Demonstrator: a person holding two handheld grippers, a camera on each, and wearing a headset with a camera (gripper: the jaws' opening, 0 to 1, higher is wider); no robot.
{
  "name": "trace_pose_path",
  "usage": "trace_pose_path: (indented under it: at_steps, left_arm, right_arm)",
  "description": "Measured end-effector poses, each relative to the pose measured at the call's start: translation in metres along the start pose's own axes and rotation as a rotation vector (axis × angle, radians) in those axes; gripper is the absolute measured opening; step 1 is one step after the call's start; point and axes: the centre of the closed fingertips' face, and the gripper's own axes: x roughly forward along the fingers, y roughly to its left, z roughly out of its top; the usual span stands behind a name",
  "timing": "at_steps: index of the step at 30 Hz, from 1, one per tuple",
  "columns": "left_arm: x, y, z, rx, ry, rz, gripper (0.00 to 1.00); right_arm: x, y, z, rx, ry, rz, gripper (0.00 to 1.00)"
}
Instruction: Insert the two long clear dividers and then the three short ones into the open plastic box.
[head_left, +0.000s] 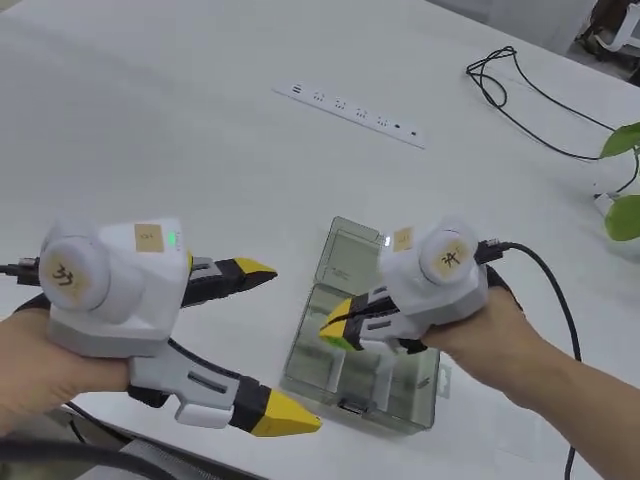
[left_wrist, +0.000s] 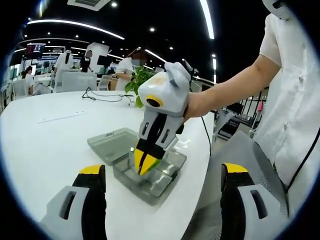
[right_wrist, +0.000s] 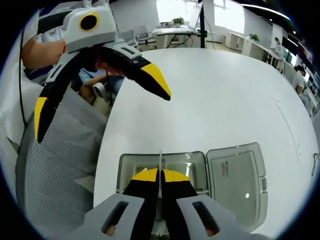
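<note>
The clear plastic box (head_left: 395, 400) lies open on the white table, its lid (head_left: 350, 255) folded back flat. My right gripper (head_left: 338, 330) hangs over the box base, shut on a thin clear divider (right_wrist: 160, 157) that stands on edge across the middle of the base (right_wrist: 127, 167). In the left gripper view the right gripper (left_wrist: 144, 164) points down into the box (left_wrist: 150, 186). My left gripper (head_left: 268, 343) is open wide, empty, a little to the left of the box. Its two jaws also show at the top left of the right gripper view, as the left gripper (right_wrist: 100, 102).
A white power strip (head_left: 352, 112) lies at the far middle of the table. A black cable (head_left: 520, 85) loops at the far right, near green plant leaves (head_left: 625, 205). The table's near edge runs just below the left gripper.
</note>
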Motion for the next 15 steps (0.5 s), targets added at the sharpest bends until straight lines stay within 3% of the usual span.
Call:
trace_pose_path:
  at_steps: [15]
  left_arm:
    - [0.0010, 0.0020, -0.0003, 0.003, 0.002, 0.000, 0.97]
  right_arm:
    - [0.0085, -0.0002, -0.0078, -0.049, 0.087, -0.019, 0.02]
